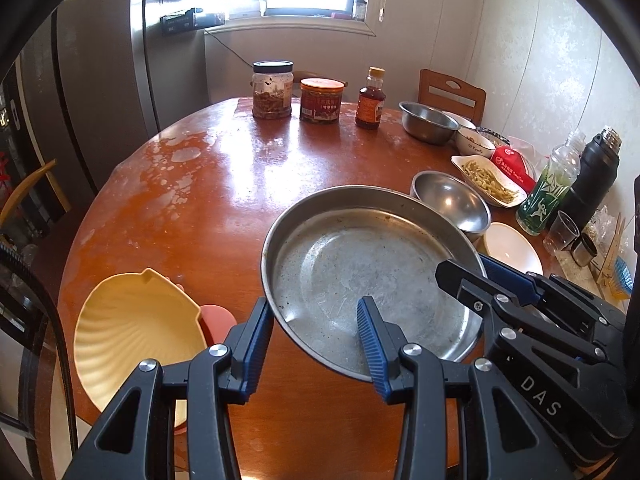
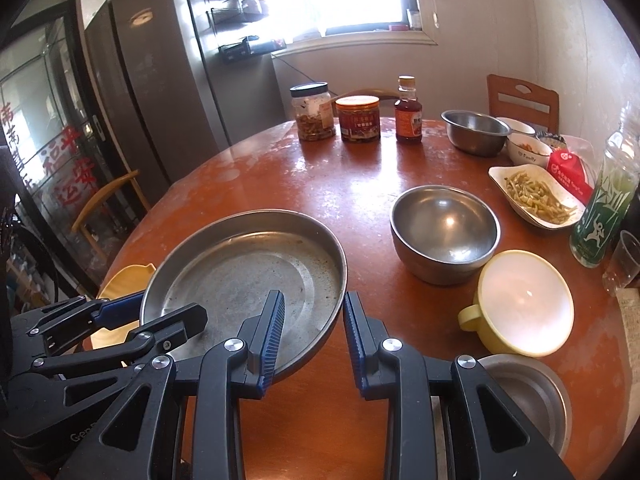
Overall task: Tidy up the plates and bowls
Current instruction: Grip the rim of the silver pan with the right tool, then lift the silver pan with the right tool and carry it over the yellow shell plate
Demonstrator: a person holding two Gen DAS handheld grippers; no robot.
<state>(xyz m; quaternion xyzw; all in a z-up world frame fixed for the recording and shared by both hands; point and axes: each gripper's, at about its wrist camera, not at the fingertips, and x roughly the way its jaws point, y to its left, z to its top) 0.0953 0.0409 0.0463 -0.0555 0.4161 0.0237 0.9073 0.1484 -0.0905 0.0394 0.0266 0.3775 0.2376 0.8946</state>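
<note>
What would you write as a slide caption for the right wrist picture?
Both open grippers, right gripper and left gripper, straddle the rim of a metal pan on a cluttered round table.

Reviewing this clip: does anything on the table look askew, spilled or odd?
Yes. The large metal pan sits tilted rather than flat, both open grippers straddling its rim: left gripper, right gripper. The round table shows pale blotches.

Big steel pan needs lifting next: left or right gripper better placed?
Either, slightly right. The right gripper and left gripper both stand open, straddling the steel pan rim on opposite sides. Right's gap is narrower around the rim, so it's nearer to clamping.
</note>
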